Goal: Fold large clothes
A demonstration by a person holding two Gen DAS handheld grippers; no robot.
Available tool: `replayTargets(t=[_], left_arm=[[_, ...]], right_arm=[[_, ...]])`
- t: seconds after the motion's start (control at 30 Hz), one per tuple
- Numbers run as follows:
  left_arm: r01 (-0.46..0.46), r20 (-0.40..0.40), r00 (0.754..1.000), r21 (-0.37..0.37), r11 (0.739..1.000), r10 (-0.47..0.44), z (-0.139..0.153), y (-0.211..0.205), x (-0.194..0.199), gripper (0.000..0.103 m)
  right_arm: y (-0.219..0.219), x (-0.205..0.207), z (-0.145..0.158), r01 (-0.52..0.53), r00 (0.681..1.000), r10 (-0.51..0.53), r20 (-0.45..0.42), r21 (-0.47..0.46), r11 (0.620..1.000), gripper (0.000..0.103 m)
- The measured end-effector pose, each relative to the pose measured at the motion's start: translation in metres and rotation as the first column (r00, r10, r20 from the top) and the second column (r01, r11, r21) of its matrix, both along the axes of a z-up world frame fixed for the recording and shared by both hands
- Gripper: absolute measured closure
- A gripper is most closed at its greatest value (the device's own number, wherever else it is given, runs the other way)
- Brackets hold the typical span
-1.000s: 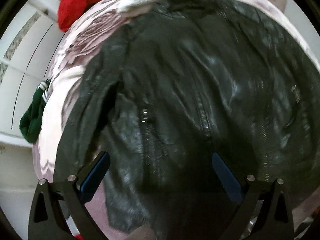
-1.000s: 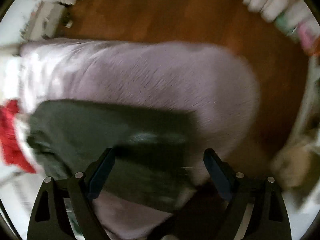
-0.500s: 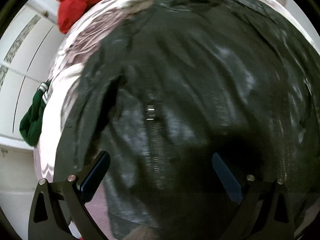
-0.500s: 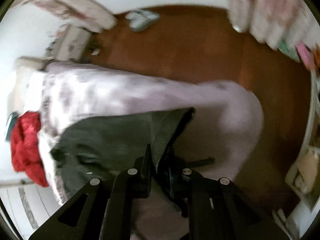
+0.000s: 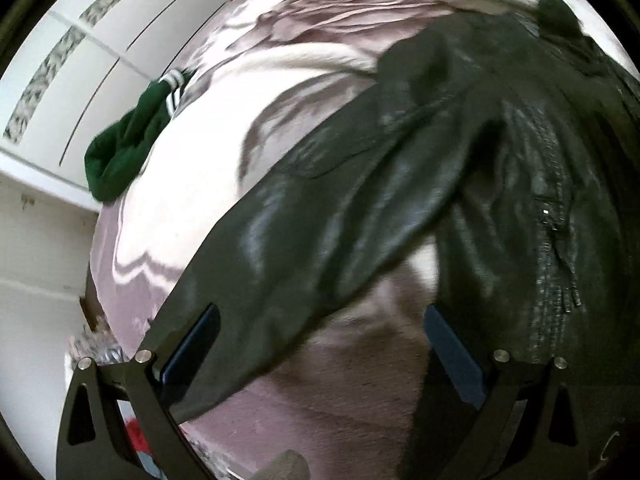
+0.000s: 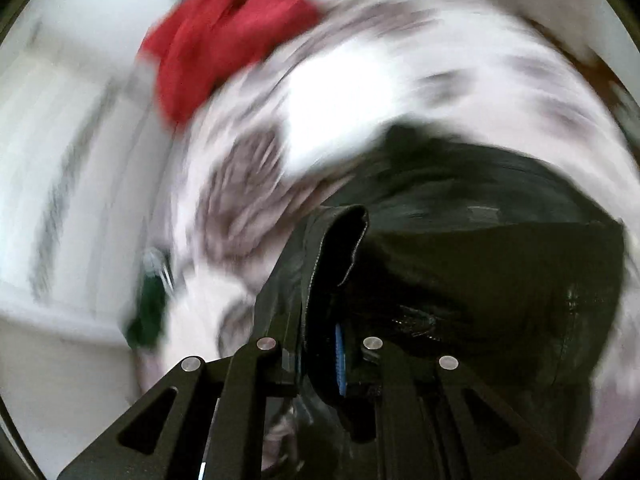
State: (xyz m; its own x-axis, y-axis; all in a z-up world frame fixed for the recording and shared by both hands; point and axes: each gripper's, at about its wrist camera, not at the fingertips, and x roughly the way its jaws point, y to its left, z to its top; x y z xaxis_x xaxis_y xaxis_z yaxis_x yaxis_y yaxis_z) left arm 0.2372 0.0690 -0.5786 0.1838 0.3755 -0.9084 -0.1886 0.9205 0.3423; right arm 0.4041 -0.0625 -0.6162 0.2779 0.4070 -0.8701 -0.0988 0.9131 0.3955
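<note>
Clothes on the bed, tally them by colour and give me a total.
Black: 1, the leather jacket
Green: 1, the bunched garment at the bed's edge
Red: 1, the crumpled garment
Total: 3

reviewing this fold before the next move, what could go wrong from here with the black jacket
1. The right tongs are shut on only a thin edge of the black jacket; the slick material may slip out as it is pulled over.
2. The left tongs are open over the sleeve, gripping nothing, so the sleeve could drag and bunch.
3. The green garment hangs at the edge of the bedspread; tugging the cover could drop it.
</note>
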Motion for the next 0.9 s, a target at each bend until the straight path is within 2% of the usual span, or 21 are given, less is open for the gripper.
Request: replayTargets(t=[0.07,0.13,0.17,0.2,0.23,0.27,0.3,0.37,0.4,0.47,0.5,0.57,0.63,0.7,0.73,0.77,0.87,0.9], left_arm=[[-0.003,-0.002,1.0,-0.008,1.0,0.003,0.001,0.004,-0.005,0.0],[0.016,-0.004,1.0,-0.015,1.0,-0.016,0.001,0.009,-0.006,0.0],[0.023,-0.004,1.0,-0.016,1.0,-0.023,0.001,0.009,-0.007,0.0],[0.037,-0.002,0.999,-0.021,0.999,-0.037,0.001,0.012,-0.007,0.0],[0.042,-0.001,0.999,-0.024,0.999,-0.042,0.003,0.011,-0.01,0.0],[0.046,0.0,0.999,-0.033,0.998,-0.046,0.003,0.009,-0.011,0.0],[0.048,0.003,0.999,-0.042,0.998,-0.048,0.003,0.011,-0.01,0.0],[0.044,0.002,0.999,-0.061,0.997,-0.044,0.004,0.015,-0.01,0.0],[0.04,0.002,0.999,-0.067,0.997,-0.04,0.005,0.014,-0.01,0.0],[0.031,0.002,1.0,-0.072,0.997,-0.031,0.006,0.016,-0.008,0.0],[0.029,-0.001,1.0,-0.072,0.997,-0.029,0.006,0.016,-0.006,0.0],[0.026,-0.006,1.0,-0.069,0.997,-0.026,0.006,0.015,-0.004,0.0],[0.023,-0.007,1.0,-0.06,0.998,-0.024,0.007,0.014,-0.001,0.0],[0.014,-0.008,1.0,-0.053,0.998,-0.014,0.008,0.013,-0.001,0.0],[-0.01,-0.01,1.0,-0.059,0.998,0.009,0.007,0.015,-0.002,0.0],[-0.039,-0.022,0.999,-0.057,0.998,0.038,0.003,0.018,-0.004,0.0],[-0.152,-0.065,0.987,-0.085,0.985,0.147,-0.012,0.033,-0.008,0.0],[-0.199,-0.071,0.979,-0.097,0.975,0.192,-0.015,0.04,-0.011,0.0]], right_arm=[[0.059,0.002,-0.045,-0.154,0.985,0.148,-0.085,-0.074,0.985,0.091],[0.082,-0.002,-0.082,-0.229,0.961,0.21,-0.183,-0.092,0.969,0.09],[0.083,-0.005,-0.093,-0.243,0.947,0.225,-0.23,-0.051,0.969,0.083],[0.071,-0.008,-0.099,-0.227,0.94,0.219,-0.26,-0.002,0.974,0.071],[0.05,-0.014,-0.101,-0.184,0.94,0.192,-0.281,0.057,0.981,0.065],[0.028,-0.02,-0.096,-0.135,0.946,0.153,-0.286,0.084,0.987,0.049],[-0.006,-0.034,-0.083,-0.063,0.958,0.084,-0.275,0.082,0.995,0.041],[-0.071,-0.058,-0.07,0.041,0.968,-0.033,-0.25,0.028,0.999,0.04],[-0.106,-0.076,-0.063,0.1,0.967,-0.11,-0.231,-0.054,0.993,0.04],[-0.17,-0.107,-0.065,0.182,0.945,-0.245,-0.218,-0.274,0.944,0.04],[-0.189,-0.116,-0.073,0.195,0.93,-0.281,-0.236,-0.331,0.923,0.04],[-0.227,-0.129,-0.104,0.215,0.9,-0.324,-0.292,-0.35,0.912,0.04],[-0.239,-0.125,-0.127,0.192,0.903,-0.301,-0.307,-0.338,0.921,0.041],[-0.249,-0.115,-0.137,0.206,0.918,-0.312,-0.246,-0.378,0.903,0.046],[-0.256,-0.11,-0.136,0.224,0.921,-0.331,-0.206,-0.414,0.882,0.048],[-0.264,-0.106,-0.133,0.249,0.92,-0.359,-0.158,-0.471,0.846,0.049],[-0.284,-0.108,-0.135,0.286,0.912,-0.39,-0.124,-0.488,0.824,0.048],[-0.286,-0.11,-0.137,0.276,0.915,-0.384,-0.12,-0.508,0.816,0.044]])
